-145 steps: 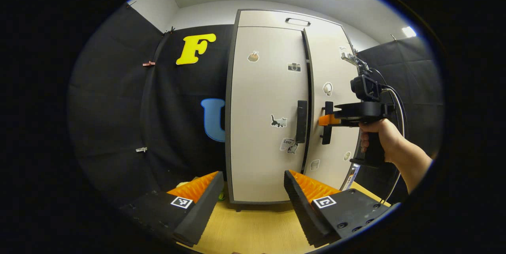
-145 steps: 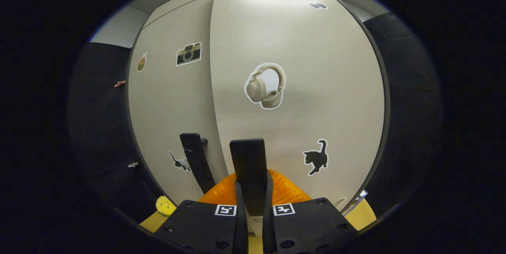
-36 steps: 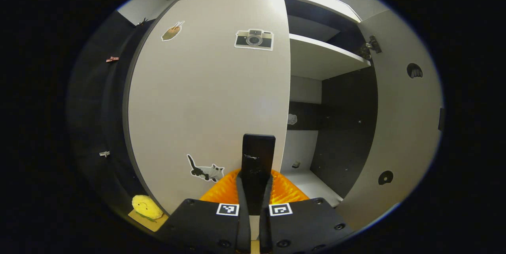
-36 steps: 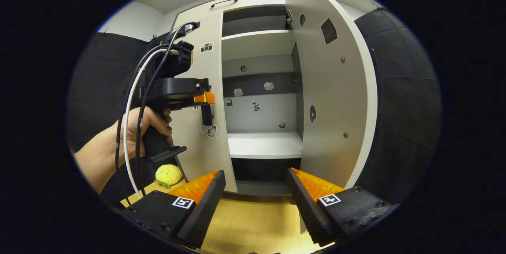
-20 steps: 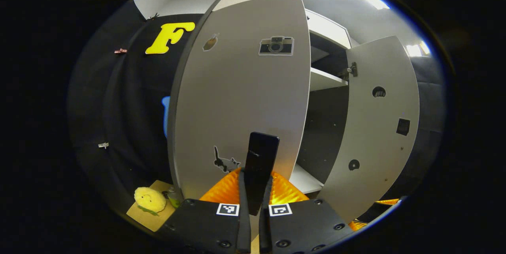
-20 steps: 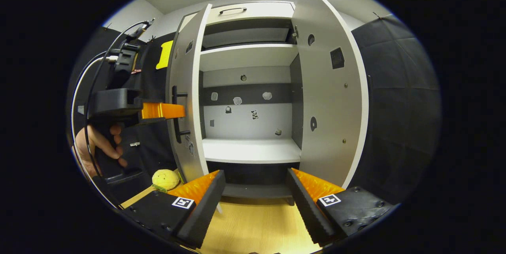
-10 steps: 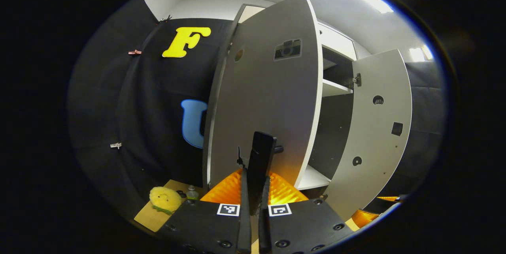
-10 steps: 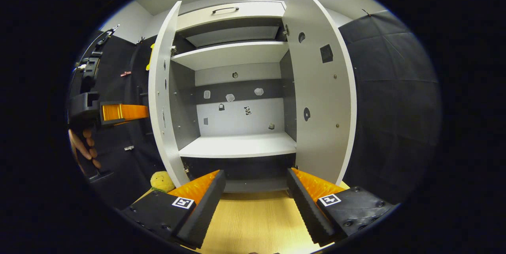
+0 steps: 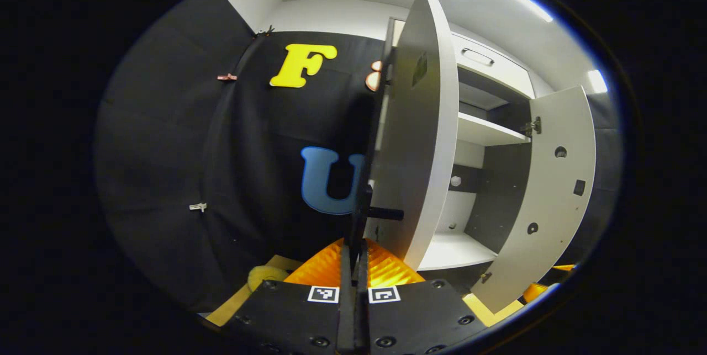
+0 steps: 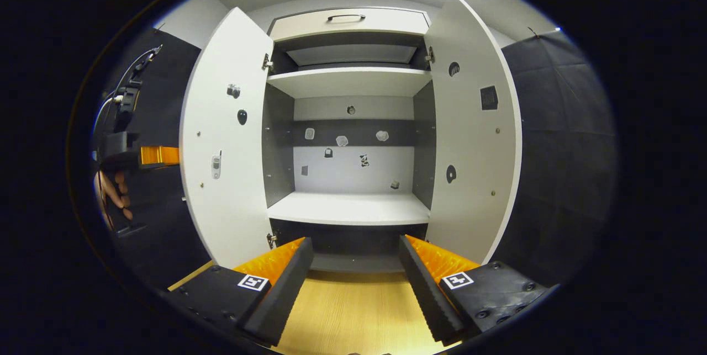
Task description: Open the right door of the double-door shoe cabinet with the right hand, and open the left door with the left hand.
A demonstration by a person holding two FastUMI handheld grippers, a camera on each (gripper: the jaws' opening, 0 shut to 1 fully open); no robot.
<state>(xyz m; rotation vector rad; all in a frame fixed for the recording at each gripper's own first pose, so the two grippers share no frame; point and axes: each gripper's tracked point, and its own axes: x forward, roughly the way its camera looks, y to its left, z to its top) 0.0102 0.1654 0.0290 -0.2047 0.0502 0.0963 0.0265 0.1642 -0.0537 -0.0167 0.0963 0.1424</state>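
Both doors [image 10: 223,139] swung wide; left tool [image 9: 353,264] clamped on handle [image 9: 364,217] for pulling, right tool [image 10: 353,283] spread, released.

Left door handle [image 9: 362,217]: I see it edge-on, its lower end hidden between my left hand-held gripper's [image 9: 354,266] fingers.
Yellow plush toy [image 9: 264,276]: mostly hidden behind that hand-held gripper's body.
Stickers on back panel [image 10: 342,141]: too small for me to identify.
Hand [image 10: 113,192]: cut off at the edge of the right gripper view.
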